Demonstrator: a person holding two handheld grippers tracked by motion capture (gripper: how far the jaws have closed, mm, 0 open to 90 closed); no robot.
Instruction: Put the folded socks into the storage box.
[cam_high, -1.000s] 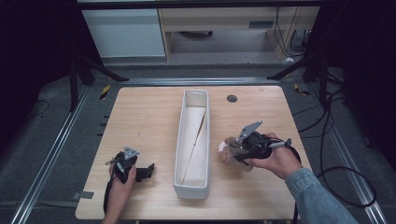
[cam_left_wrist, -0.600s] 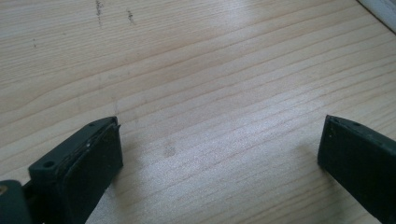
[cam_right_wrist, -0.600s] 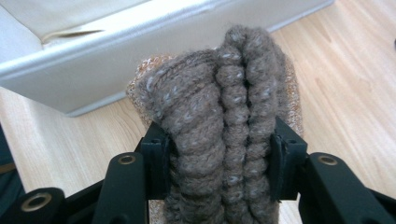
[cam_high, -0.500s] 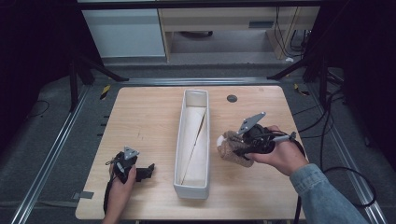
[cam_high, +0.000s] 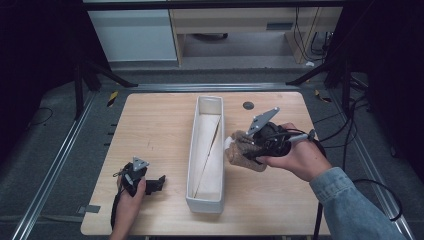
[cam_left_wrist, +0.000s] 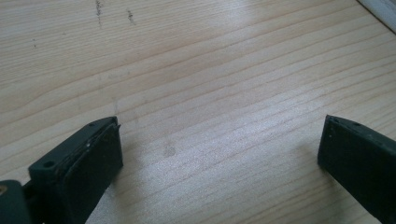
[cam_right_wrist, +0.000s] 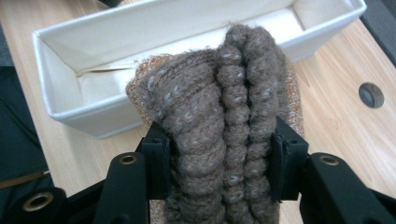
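Right gripper (cam_right_wrist: 219, 163) clamps a brown ribbed knit bundle (cam_right_wrist: 224, 107) (possibly rolled socks), centre frame, above the long white rectangular tray (cam_right_wrist: 70, 46). Left gripper (cam_left_wrist: 219, 154), jaws wide apart, rests over bare pale wood-grain tabletop (cam_left_wrist: 210, 70).

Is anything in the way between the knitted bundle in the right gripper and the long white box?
Nothing visible. The right gripper holds the brown knitted bundle beside the white box, whose open top shows just a pale lining.
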